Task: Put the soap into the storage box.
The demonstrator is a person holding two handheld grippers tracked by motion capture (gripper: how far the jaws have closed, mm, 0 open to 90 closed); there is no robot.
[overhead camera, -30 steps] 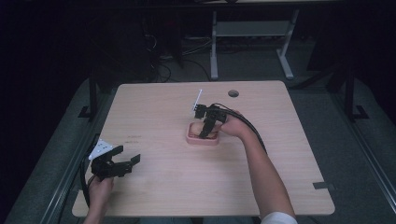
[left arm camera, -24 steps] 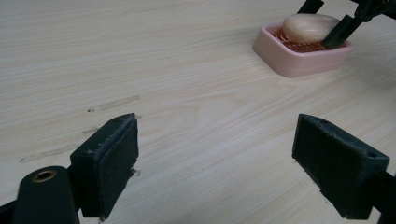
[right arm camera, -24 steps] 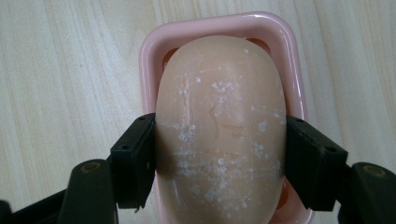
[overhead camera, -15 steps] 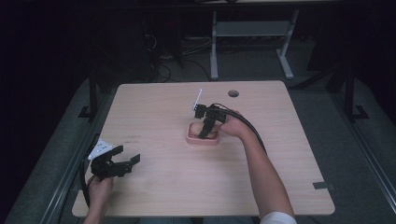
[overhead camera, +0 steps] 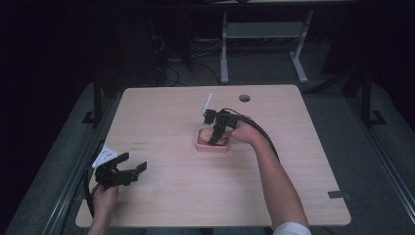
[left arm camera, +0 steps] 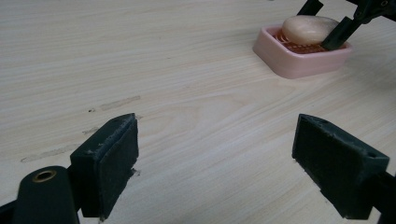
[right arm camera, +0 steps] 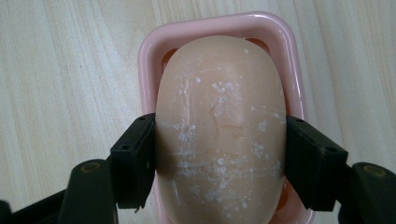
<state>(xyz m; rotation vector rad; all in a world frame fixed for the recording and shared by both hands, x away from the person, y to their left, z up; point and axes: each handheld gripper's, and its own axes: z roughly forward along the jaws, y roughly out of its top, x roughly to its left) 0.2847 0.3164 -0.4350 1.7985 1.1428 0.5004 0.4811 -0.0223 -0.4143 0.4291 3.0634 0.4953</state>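
A pale peach bar of soap (right arm camera: 219, 126) lies in a pink soap dish (right arm camera: 212, 25) near the middle of the wooden table (overhead camera: 171, 112). My right gripper (right arm camera: 219, 158) points down over the dish with both pads pressed on the soap's sides; the high view shows it at the dish (overhead camera: 212, 142). In the left gripper view the soap (left arm camera: 310, 29) and dish (left arm camera: 299, 58) sit far off at the upper right. My left gripper (overhead camera: 128, 166) hovers low near the table's front left corner, open with nothing between its fingers (left arm camera: 109, 163).
A round cable hole (overhead camera: 244, 98) marks the table's far side. A white tag (overhead camera: 207, 105) sticks up behind the right gripper. Dark scuff marks (left arm camera: 114, 102) streak the wood ahead of the left gripper. The table's left edge runs close to the left hand.
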